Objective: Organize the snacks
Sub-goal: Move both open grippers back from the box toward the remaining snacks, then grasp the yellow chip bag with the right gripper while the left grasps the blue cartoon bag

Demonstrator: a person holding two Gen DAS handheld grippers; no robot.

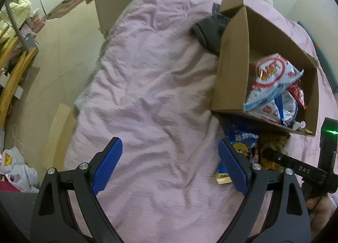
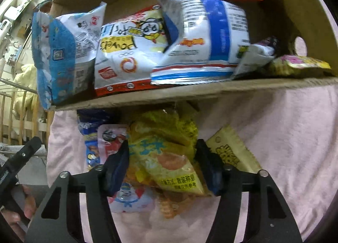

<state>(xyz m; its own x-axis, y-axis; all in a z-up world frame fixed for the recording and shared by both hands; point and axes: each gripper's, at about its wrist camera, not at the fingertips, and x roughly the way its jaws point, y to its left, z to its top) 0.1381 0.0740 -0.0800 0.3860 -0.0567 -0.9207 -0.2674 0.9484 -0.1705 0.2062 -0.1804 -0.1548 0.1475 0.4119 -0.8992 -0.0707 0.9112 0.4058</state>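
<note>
Here, your brown cardboard box (image 2: 190,91) hides the heap's far edge on the pink bedsheet (image 1: 147,95). Your right gripper (image 2: 163,164) straddles a yellow snack packet (image 2: 169,158) (contact unclear); your left gripper (image 1: 170,164) gapes empty.

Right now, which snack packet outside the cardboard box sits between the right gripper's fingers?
The yellow packet with an orange picture. It lies between the right gripper fingers; the pink packet and pale yellow sachet lie outside them.
</note>
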